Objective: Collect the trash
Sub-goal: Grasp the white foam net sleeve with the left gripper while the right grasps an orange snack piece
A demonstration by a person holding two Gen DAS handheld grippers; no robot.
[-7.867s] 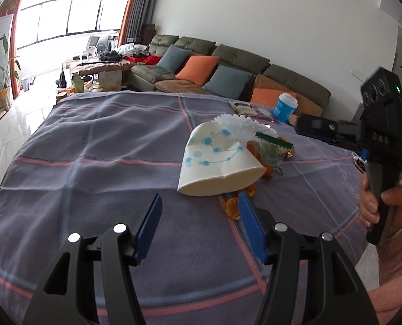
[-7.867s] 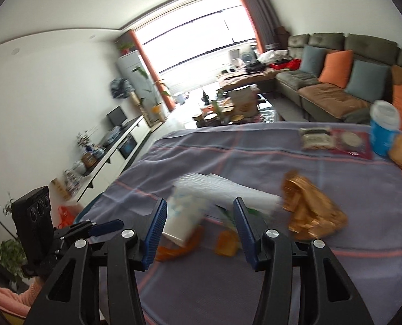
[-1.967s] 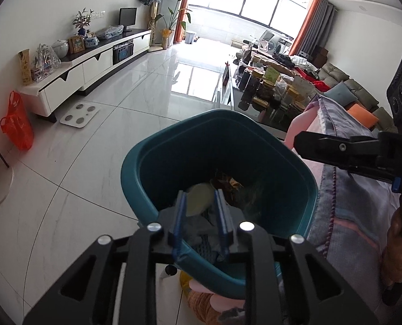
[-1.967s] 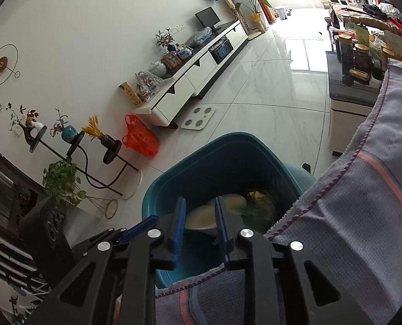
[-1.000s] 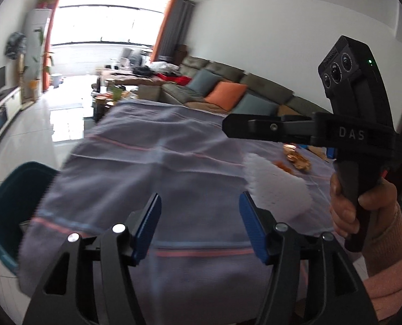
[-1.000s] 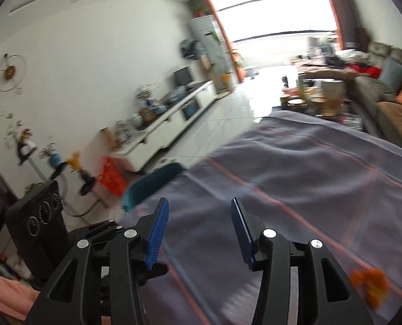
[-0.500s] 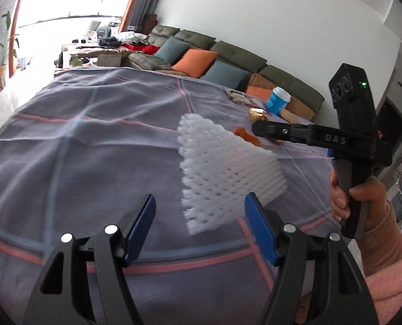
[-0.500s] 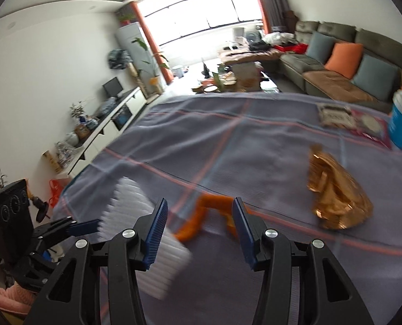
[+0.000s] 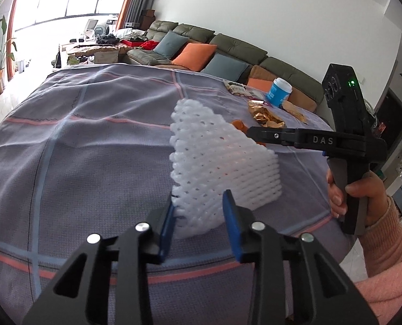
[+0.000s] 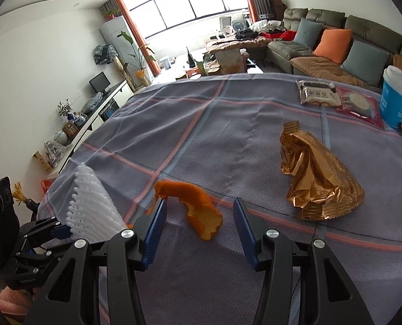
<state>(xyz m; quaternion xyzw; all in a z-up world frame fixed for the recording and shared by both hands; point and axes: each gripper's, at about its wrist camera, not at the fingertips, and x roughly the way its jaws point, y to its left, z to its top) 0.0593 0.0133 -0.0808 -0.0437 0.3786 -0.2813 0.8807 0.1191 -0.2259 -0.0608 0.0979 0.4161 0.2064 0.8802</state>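
Over checked tablecloth point(image 9: 92, 146), left tool point(image 9: 199, 211) tilted down, closing around foam net point(image 9: 222, 159).

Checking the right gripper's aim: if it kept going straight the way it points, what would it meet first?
Most likely the orange peel: it lies on the tablecloth just ahead, between the open fingers of the right gripper. The gold wrapper sits off to the right of that line. Depth is hard to judge.
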